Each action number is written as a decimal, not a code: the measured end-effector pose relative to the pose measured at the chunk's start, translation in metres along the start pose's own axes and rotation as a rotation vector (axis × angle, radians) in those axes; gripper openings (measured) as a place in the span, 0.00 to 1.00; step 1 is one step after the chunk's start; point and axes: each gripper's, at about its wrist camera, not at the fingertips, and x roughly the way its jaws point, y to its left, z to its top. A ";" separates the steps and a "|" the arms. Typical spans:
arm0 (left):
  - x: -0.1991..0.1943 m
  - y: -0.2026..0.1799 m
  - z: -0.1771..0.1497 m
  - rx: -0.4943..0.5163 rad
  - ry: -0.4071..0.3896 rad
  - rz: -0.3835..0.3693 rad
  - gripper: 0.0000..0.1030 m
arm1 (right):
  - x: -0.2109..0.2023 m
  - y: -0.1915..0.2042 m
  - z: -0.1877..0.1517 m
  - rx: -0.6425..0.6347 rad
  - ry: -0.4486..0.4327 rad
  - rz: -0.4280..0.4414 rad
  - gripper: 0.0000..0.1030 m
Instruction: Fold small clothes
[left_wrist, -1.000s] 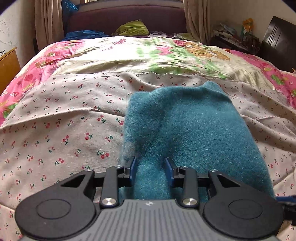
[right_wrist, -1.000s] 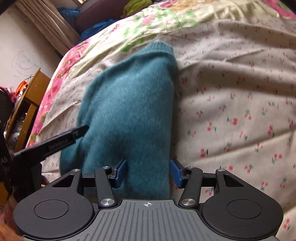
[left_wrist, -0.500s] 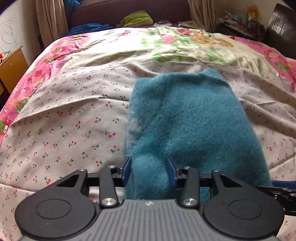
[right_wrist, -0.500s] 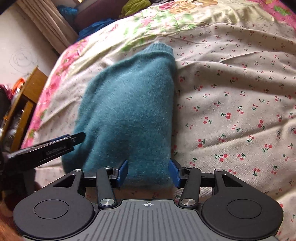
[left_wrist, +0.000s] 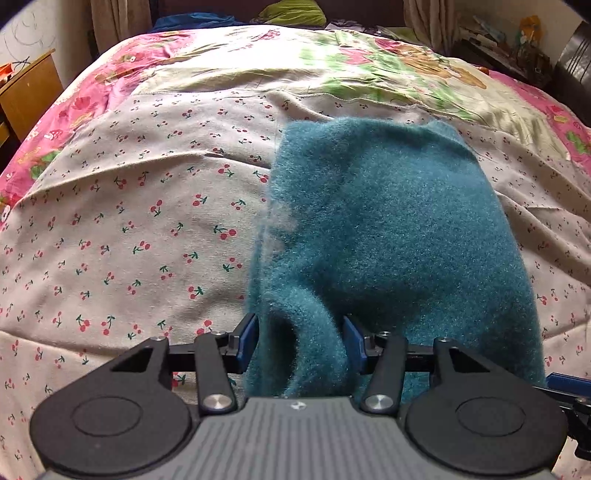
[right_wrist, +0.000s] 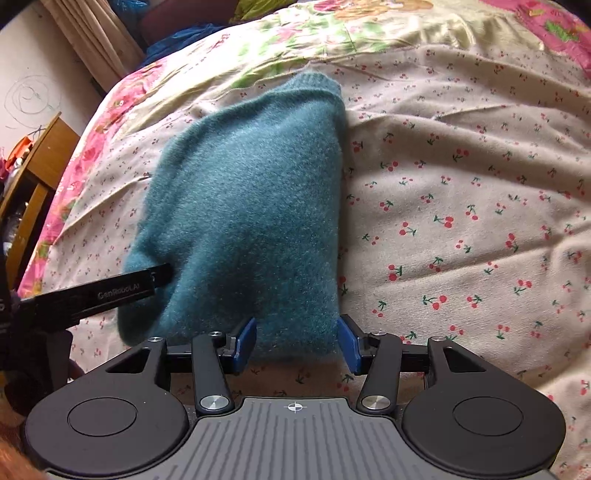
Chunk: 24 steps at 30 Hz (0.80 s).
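A fuzzy teal knit garment (left_wrist: 388, 229) lies folded on the cherry-print bedsheet (left_wrist: 129, 229); it also shows in the right wrist view (right_wrist: 251, 206). My left gripper (left_wrist: 301, 341) is open, its blue pads on either side of the garment's near left corner, which bunches up between them. My right gripper (right_wrist: 297, 341) is open at the garment's near right edge, the cloth just beyond the pads. The left gripper's finger (right_wrist: 103, 291) shows at the garment's left side in the right wrist view.
A floral quilt (left_wrist: 332, 66) covers the far half of the bed. A wooden nightstand (left_wrist: 26, 92) stands at the left. Green and blue clothes (left_wrist: 291, 14) lie at the headboard. Cluttered shelves (left_wrist: 509, 48) stand at the far right.
Both grippers have opened wider and drawn back slightly toward the garment's near edge. The garment has settled flat on the sheet.
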 end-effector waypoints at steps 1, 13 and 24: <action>-0.001 0.001 0.000 -0.005 0.004 -0.001 0.61 | -0.004 0.001 0.000 0.000 -0.010 -0.004 0.47; 0.000 -0.006 -0.004 0.056 0.000 0.038 0.69 | 0.008 0.019 -0.001 -0.037 -0.041 -0.055 0.48; -0.004 -0.009 -0.007 0.018 0.036 0.040 0.70 | -0.012 0.027 0.002 -0.061 -0.057 -0.021 0.47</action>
